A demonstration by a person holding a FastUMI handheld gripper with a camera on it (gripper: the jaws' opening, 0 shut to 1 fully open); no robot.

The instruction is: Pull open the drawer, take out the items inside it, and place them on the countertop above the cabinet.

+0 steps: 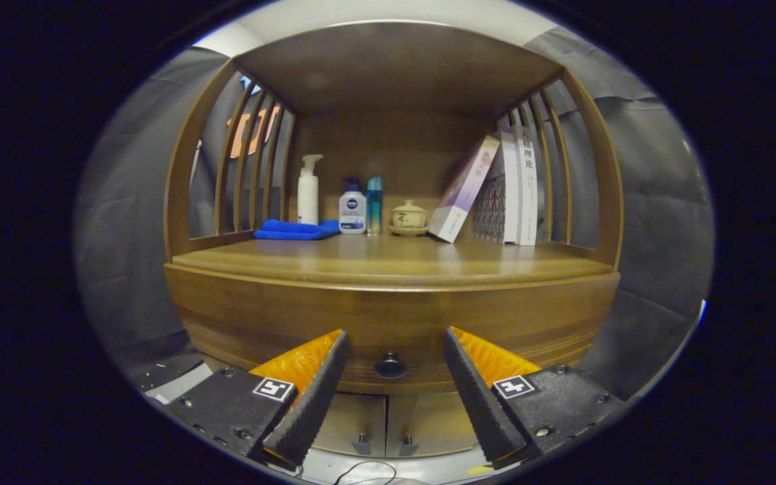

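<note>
You hold the gripper (395, 347) with its fingers spread, gripping nothing. The drawer (395, 316) is shut, its knob (390, 366) just ahead between the fingers. Everything remains: pull it open, lift items out, set them on the countertop (388, 259) beyond.

Clutter along the back of the wooden shelf unit

A folded blue cloth (292, 230) lies at the far left, at about 9 o'clock from the small beige lidded ceramic cup on its saucer (408, 217). Just behind the cloth stands a tall white pump bottle (308, 191); to its 3 o'clock are a squat white bottle with a dark blue cap (352, 211) and a slim teal bottle (374, 204), close together. At 3 o'clock from the cup a pale boxed book (463, 190) leans rightwards against upright white-spined books (520, 192). Curved wooden slats (246, 162) close both sides.
</note>
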